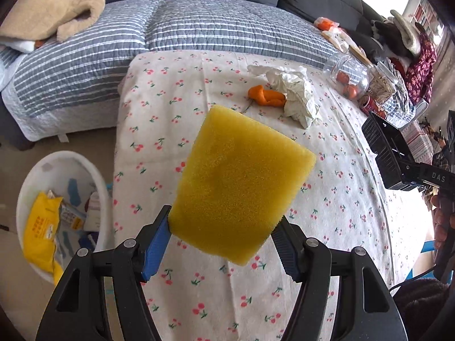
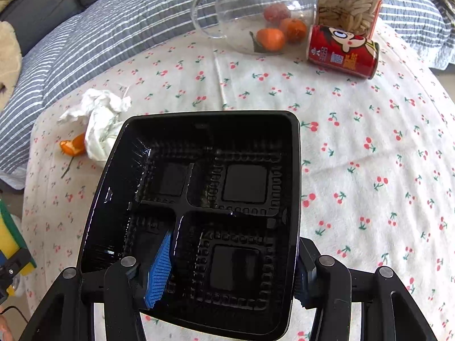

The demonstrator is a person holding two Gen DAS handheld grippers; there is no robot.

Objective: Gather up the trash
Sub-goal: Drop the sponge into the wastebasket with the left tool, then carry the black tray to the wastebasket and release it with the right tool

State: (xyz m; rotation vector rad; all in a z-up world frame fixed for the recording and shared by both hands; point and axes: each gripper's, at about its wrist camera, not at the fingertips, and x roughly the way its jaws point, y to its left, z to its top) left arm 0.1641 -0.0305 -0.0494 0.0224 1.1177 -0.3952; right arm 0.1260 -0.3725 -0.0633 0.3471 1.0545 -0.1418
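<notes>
Left tool (image 1: 221,244) gripping sponge (image 1: 241,182), right tool (image 2: 230,270) gripping empty tray (image 2: 199,170)

Your near desk (image 2: 369,199) lies bare, tissue (image 1: 298,96) and peel (image 1: 267,96) mid-desk, jars (image 2: 256,14) and can (image 2: 342,52) crowding the far edge
</notes>
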